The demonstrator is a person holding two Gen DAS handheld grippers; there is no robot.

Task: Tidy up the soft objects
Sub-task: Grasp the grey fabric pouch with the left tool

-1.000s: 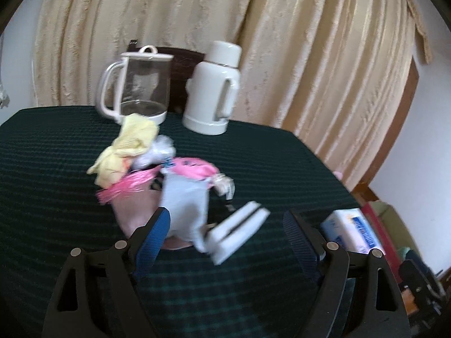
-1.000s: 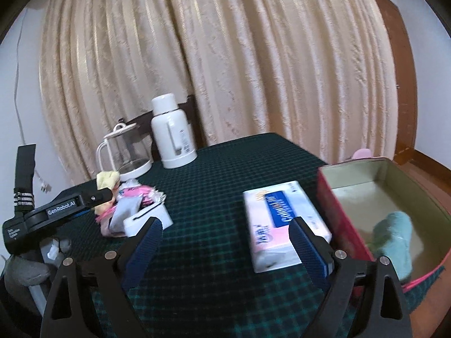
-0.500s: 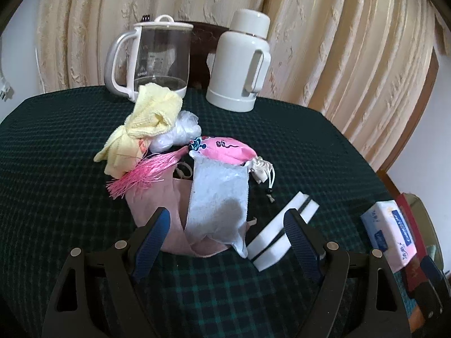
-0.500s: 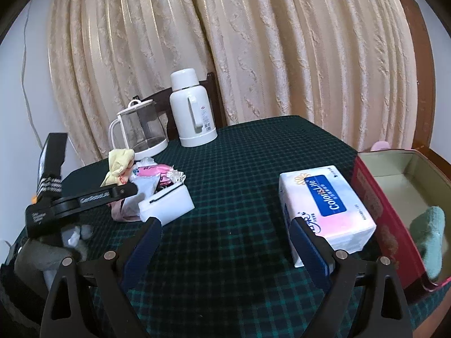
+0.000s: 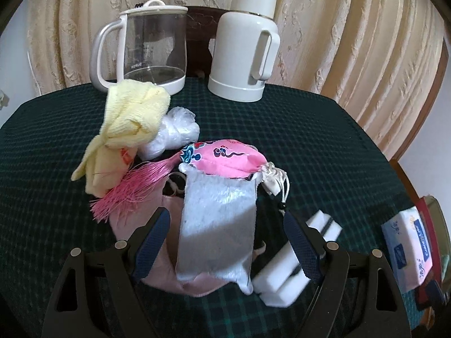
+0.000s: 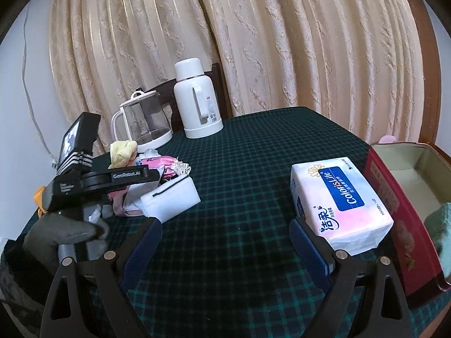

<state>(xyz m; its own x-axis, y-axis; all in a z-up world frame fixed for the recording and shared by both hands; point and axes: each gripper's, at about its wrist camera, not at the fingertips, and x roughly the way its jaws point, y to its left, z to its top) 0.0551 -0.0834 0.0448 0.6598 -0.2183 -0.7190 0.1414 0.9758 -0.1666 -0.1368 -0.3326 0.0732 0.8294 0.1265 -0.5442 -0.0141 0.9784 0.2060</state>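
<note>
the left gripper point(image 5: 225, 239) is spread wide, its blue-padded fingers point(image 5: 152, 239) set either side of a white fuzzy cloth point(image 5: 218, 228) that lies between them; the pads stand close to the cloth's edges but do not press it, so it grips nothing. the cloth rests on a pale pink fabric point(image 5: 166, 264) at the near end of a heap of soft things on the dark green checked tablecloth point(image 5: 310, 146). just behind the cloth, touching its far edge, is a pink patterned pouch point(image 5: 225, 159) with a white drawstring end and a pink tassel point(image 5: 126, 188) fanned out to the left. a yellow towel point(image 5: 126, 129) is bunched beyond that, with a crumpled clear plastic bag point(image 5: 174, 132) beside it. a white sponge block point(image 5: 296, 262) lies just right of the heap, partly behind the right-hand finger. a glass kettle point(image 5: 146, 48) and a white thermos point(image 5: 245, 48) stand at the far edge of the table. the right gripper point(image 6: 225, 253) is also wide apart and holds nothing, hanging over bare tablecloth between the heap and a tissue pack point(image 6: 338, 200); its right finger is just beside the pack's near corner. right of the pack sits a red tin box point(image 6: 394, 211), touching it or nearly so, with a green cloth point(image 6: 439, 225) inside.
</note>
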